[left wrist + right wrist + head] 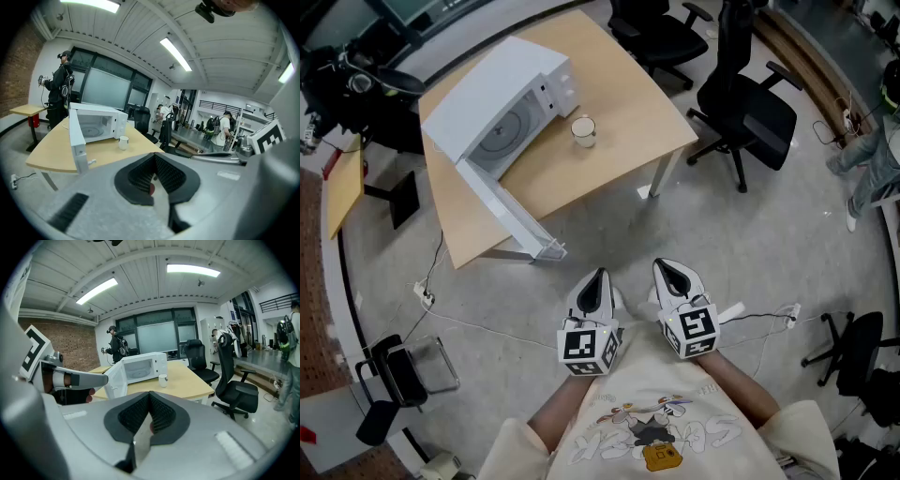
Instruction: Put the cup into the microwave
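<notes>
Cup (583, 129) by the open microwave (502, 98) is well off, so I should approach first, left gripper (597, 277) and right gripper (672, 271) both closed, empty.

The person holds the left hand-held gripper (596, 281) and the right hand-held gripper (675, 275) side by side, just in front of the body, both tipped a little down, each with its jaws pressed together on nothing, with the left arm (555, 414) and the right arm (739, 382) reaching forward.
</notes>
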Demonstrator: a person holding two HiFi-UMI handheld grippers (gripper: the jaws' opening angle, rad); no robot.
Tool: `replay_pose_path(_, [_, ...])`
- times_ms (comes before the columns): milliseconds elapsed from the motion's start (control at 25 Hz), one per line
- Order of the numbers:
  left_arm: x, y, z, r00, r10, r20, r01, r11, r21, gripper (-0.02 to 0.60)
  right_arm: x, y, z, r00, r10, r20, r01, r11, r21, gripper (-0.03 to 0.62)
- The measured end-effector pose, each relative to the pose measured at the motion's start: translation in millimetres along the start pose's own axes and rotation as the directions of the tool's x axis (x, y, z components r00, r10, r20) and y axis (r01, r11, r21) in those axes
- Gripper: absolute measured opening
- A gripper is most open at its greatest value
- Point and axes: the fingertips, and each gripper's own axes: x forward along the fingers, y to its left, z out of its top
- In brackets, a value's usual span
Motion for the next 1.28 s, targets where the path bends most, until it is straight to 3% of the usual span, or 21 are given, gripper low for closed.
replay_pose_path(520, [-3.6, -5.8, 2.7, 0.999, -0.039, -0.015, 0.039, 0.998, 0.038, 0.005, -5.2, 7.1, -11.1, 1.000, -0.014, -0.026, 0.015, 0.999, 0.043, 0.006])
replay_pose_path(720, [-5.0, 10.5, 14.2, 0.999, -0.053, 0.011, 0.053, 0.998, 0.042, 0.005, 10.3, 23.5, 1.4, 0.999, 0.002, 0.036, -0.005, 0.997, 0.080, 0.008])
replay_pose_path(920, [1.9, 31.9, 27.1, 0.997, -0.064, 0.034, 0.063, 0.998, 0.028, 0.005, 28.6, 40.4, 4.6, 0.999, 0.010, 0.046, -0.011, 1.000, 0.025, 0.072])
replay_pose_path(1280, [41.5, 53.1, 47.2, 0.997, -0.068, 0.028, 0.068, 0.998, 0.014, 0.005, 77.9, 14.7, 19.6, 0.999, -0.007, 0.032, 0.006, 0.999, 0.046, 0.080])
